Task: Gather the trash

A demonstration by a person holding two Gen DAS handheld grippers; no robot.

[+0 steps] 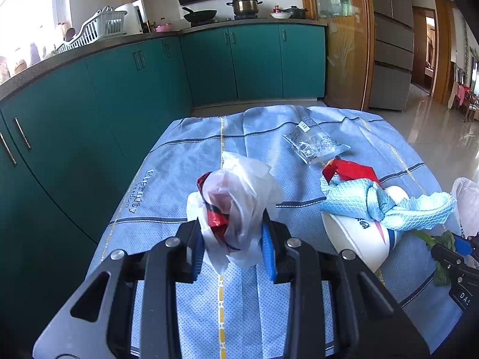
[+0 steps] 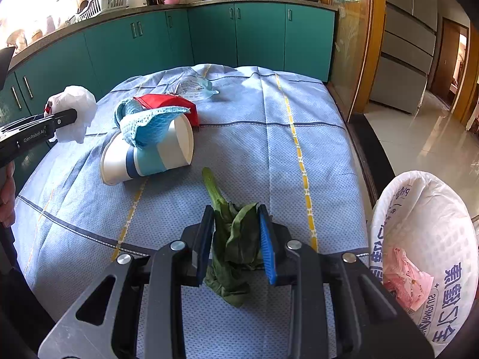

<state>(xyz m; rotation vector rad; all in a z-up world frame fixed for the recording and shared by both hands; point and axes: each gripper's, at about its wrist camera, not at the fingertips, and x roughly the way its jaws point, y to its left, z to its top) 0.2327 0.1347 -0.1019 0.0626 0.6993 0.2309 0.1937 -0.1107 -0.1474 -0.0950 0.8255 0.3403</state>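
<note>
Your left hand-held gripper (image 1: pixel 235 239) clamps the crumpled plastic bag (image 1: pixel 239 197), your right hand-held gripper (image 2: pixel 238 239) the wilted greens (image 2: pixel 233 239); the paper cup (image 2: pixel 146 155) at ten o'clock, red wrapper (image 2: pixel 179 103) and clear packet (image 1: pixel 314 142) remain, while the lined bin (image 2: pixel 425 209) seemingly holds only pink scraps.

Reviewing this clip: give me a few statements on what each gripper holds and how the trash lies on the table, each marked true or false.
1. The left gripper is shut on a white plastic bag. True.
2. The right gripper is empty. False: it is shut on a wilted green leaf.
3. The paper cup stands upright. False: it lies on its side on the tablecloth.
4. A blue cloth is draped over the cup. True.
5. The lined bin is empty. False: a pink wrapper lies inside.
</note>
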